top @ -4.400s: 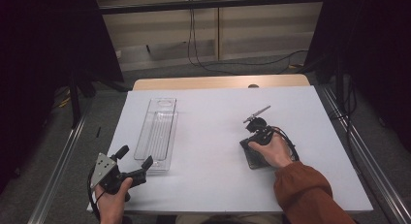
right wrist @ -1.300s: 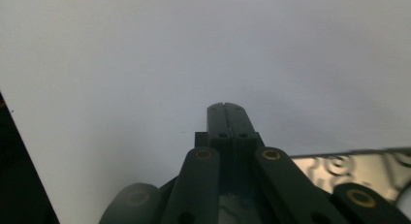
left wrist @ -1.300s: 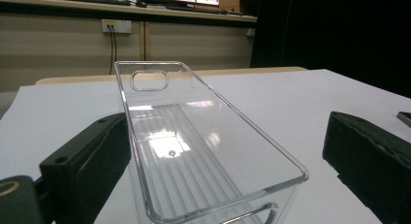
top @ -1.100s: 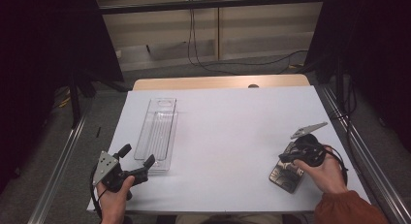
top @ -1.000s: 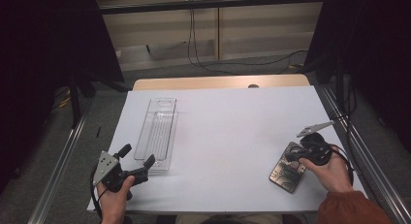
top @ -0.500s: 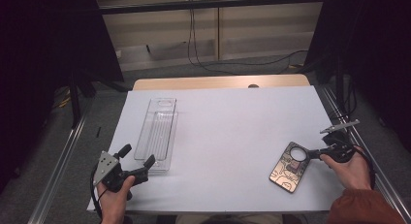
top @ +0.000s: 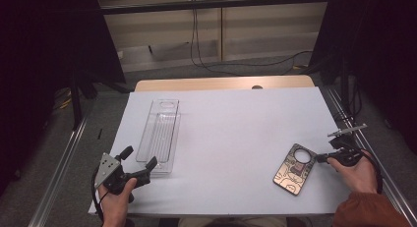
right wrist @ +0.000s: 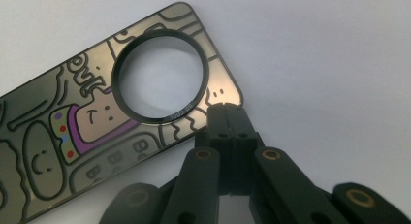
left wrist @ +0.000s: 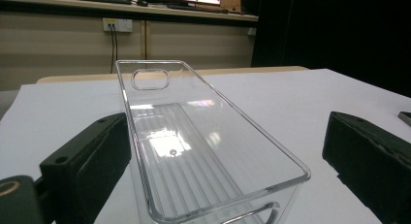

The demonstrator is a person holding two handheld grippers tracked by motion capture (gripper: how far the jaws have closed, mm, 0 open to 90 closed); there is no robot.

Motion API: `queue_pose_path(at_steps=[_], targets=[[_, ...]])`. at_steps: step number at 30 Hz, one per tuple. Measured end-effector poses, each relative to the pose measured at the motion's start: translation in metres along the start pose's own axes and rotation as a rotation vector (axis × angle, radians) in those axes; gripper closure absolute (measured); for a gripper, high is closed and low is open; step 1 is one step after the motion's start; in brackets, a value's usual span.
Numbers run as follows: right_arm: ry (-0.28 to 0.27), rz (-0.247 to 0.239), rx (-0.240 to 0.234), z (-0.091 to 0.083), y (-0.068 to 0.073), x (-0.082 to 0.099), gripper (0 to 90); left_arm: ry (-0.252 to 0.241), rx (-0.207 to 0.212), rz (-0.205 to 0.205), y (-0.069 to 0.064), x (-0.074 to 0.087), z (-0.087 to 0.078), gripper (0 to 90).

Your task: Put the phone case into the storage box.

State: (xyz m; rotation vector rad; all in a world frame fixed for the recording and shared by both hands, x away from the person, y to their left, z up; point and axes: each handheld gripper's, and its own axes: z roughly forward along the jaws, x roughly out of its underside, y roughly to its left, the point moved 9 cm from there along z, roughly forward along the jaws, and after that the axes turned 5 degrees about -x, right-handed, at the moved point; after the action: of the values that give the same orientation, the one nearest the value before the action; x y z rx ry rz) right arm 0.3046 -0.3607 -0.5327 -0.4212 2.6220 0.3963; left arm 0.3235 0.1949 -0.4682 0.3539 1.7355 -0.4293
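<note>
- Dark, glossy plastic makes up the card magnifier point(top: 295, 169) in the high view; it lies flat on the white table point(top: 236, 138), just ahead of the right gripper point(top: 322, 158), whose tips sit at the card's near edge by the round lens
- Same view: the left gripper point(top: 140, 164) rests with its jaws spread around the near end of a clear tray point(top: 160, 136), well apart from the card; nothing lies on the bare sheet between the two tools
- Left gripper view: the tray point(left wrist: 194, 146) stands empty between the two black jaws, one close beside its wall and the other clear of it, so this tool is released and grips nothing
- Right gripper view: the jaws are clenched together, pads meeting at the card's point(right wrist: 97, 122) corner beside the lens ring; whether they pinch its edge or merely rest against it I cannot tell
- Judging by its look, the card is thin, stiff, light and slippery, and lying flat it gives little to grab; an edge or corner away from the lens, which could scratch, seems the best hold
</note>
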Motion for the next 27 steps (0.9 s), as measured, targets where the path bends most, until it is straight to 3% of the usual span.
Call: queue_pose_path(at_steps=[17,27], targets=[[-0.05,0.005,0.025,0.008,0.003,-0.01,90.0,0.005,-0.001,-0.004,0.0,0.001,0.001,3.4],[-0.044,0.006,0.006,0.016,0.01,-0.02,90.0,0.003,0.007,-0.019,-0.001,0.001,0.002,3.4]])
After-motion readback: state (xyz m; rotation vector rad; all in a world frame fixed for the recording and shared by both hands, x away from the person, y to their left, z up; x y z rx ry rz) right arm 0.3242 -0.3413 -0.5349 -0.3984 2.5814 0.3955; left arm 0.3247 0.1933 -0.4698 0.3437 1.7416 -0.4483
